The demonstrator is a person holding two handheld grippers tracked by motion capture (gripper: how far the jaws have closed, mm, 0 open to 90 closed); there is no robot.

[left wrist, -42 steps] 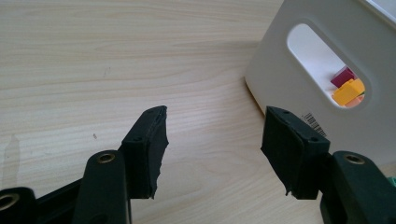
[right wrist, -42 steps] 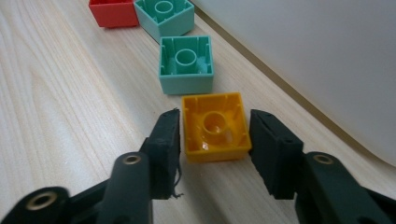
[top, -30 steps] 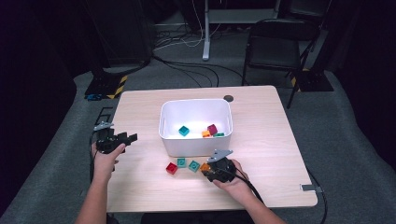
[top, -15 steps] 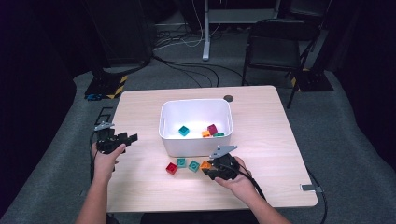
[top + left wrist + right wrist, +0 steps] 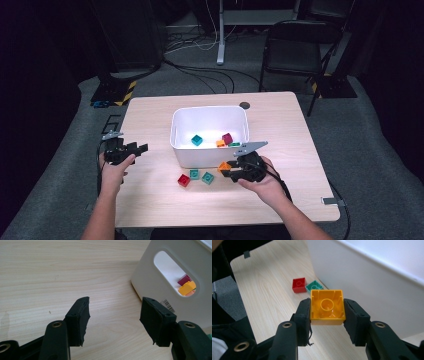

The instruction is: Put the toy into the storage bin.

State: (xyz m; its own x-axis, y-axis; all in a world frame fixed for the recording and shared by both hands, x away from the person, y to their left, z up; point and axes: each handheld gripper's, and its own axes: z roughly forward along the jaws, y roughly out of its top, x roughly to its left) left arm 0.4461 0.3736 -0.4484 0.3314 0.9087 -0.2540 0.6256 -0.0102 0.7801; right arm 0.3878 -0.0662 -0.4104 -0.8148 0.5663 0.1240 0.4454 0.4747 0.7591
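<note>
Orange block (image 5: 327,307) clamped between the right gripper's (image 5: 231,170) pads, hollow underside facing the camera, both side walls pressed square. Sits lifted off the table (image 5: 150,210), just beside the bin's (image 5: 182,155) near wall and below its rim. Seems to be the carry-and-drop step: block up, over the rim, into the bin.

Grip looks centred, so no need to re-clamp; hold pressure steady and avoid squeezing harder, since smooth plastic walls can squirt out of hard pads. Lift straight up first, close to the wall but not scraping it. Clear the rim with the block's lowest edge, not just the pads. Only then move forward, beyond the fingertips, over the open bin. Keep the wrist from rolling, so that the block does not swing into the rim.

Release low and over a bare patch of the bin floor, away from the teal, maroon and orange pieces already lying inside, to stop a bounce back out.

Red block (image 5: 298,285) and green block (image 5: 314,286) lie on the table ahead of the jaws, just beside each other by the bin wall; keep well above them.

Left gripper (image 5: 131,150) idle, jaws wide apart with nothing between, the bin's handle slot ahead and to its right. Leave parked there.
</note>
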